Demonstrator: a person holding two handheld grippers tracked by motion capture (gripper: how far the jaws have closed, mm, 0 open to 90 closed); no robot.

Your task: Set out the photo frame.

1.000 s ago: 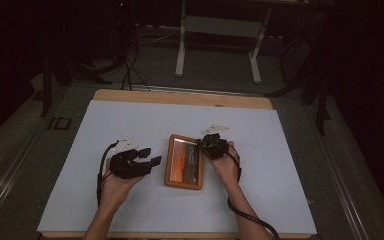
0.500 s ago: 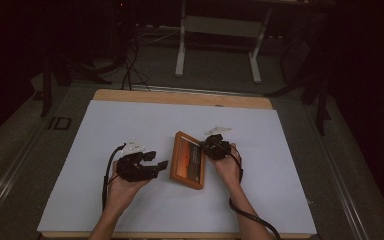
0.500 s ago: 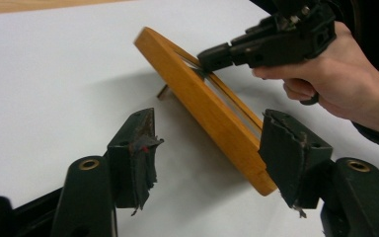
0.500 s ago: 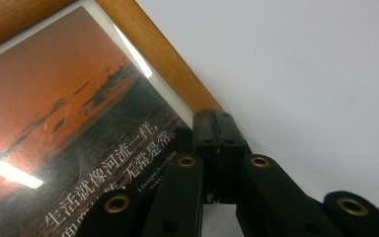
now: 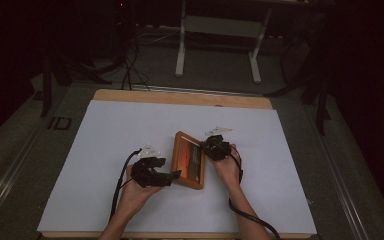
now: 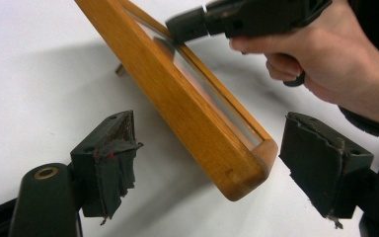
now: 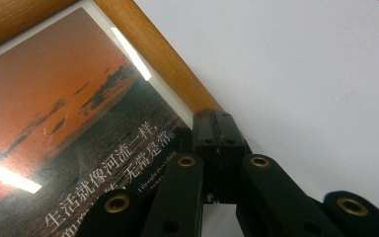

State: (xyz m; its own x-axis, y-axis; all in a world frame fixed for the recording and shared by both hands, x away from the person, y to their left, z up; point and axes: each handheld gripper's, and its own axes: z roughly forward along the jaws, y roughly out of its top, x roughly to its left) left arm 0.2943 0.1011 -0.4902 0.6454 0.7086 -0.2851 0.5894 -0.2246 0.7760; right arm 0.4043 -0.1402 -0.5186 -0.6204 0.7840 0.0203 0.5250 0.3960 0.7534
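Observation:
A wooden photo frame (image 5: 190, 161) with a sunset picture sits in the middle of the white table top, tipped up on one side; a small leg shows under it in the left gripper view. My left gripper (image 5: 176, 176) is open. Its jaws have just been opening and now stand on either side of the frame's near corner (image 6: 242, 170) without touching it. My right gripper (image 5: 205, 146) is shut, nothing between its jaws, its tips (image 7: 216, 121) resting against the frame's wooden right edge (image 7: 150, 57). The left gripper view shows that right gripper (image 6: 187, 24) pressing on the frame's raised side.
A white sheet (image 5: 130, 130) covers the wooden table (image 5: 180, 97). Behind the table, a metal stand (image 5: 215, 30) and cables lie on the dark floor. There is bare sheet to the left and right of the hands.
The frame has turned from square-on to slanted. My left gripper has moved right and toward the table's near edge to the frame's near corner, with its jaws wider apart. The right hand has stayed put.

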